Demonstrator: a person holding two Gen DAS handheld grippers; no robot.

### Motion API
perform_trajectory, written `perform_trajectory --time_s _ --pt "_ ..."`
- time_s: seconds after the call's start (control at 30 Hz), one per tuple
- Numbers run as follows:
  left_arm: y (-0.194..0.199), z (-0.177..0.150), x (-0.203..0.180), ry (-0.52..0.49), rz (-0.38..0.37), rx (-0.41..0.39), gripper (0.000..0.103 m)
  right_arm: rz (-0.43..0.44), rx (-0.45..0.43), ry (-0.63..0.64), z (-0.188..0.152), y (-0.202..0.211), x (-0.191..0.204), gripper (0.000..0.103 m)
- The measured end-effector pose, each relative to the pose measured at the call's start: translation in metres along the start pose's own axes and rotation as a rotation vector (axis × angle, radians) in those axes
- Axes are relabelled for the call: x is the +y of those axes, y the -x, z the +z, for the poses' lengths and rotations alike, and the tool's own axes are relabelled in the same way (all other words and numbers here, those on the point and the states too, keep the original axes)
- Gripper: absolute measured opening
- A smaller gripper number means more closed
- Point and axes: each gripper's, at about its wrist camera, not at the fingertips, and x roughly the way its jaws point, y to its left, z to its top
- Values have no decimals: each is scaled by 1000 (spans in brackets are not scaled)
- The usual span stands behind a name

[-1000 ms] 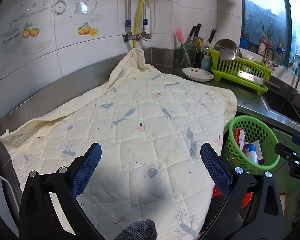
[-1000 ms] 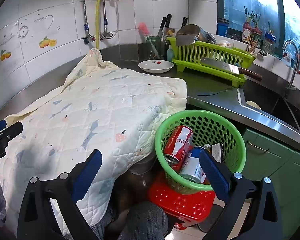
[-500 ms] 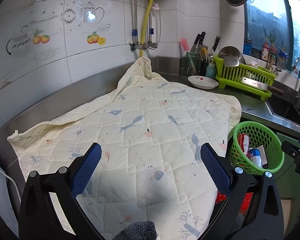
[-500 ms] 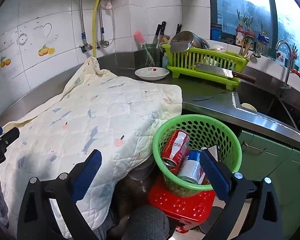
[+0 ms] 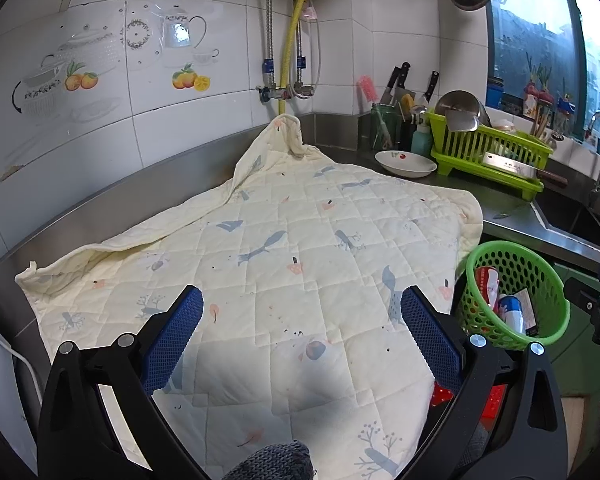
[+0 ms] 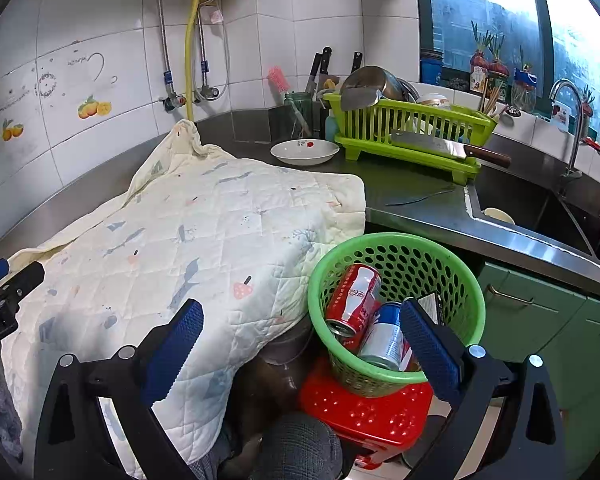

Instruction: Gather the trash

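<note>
A green plastic basket stands on a red stool beside the counter. It holds a red cola can, a blue and white can and a dark packet. The basket also shows in the left wrist view. My right gripper is open and empty, just in front of the basket. My left gripper is open and empty above a cream quilted cloth that covers the counter.
A white bowl, a green dish rack with a cleaver, and a knife jar stand at the back. A sink with a tap lies to the right. Green cabinets are below.
Both grippers have drawn back and up, so the counter, cloth and basket look smaller and farther. Both stay open and empty.
</note>
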Motion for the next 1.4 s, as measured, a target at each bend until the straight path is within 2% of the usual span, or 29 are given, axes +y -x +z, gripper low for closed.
perform_trajectory --time_s 1.4 --pt "-2 -1 -2 -4 12 -10 98 18 -19 1 1 0 3 95"
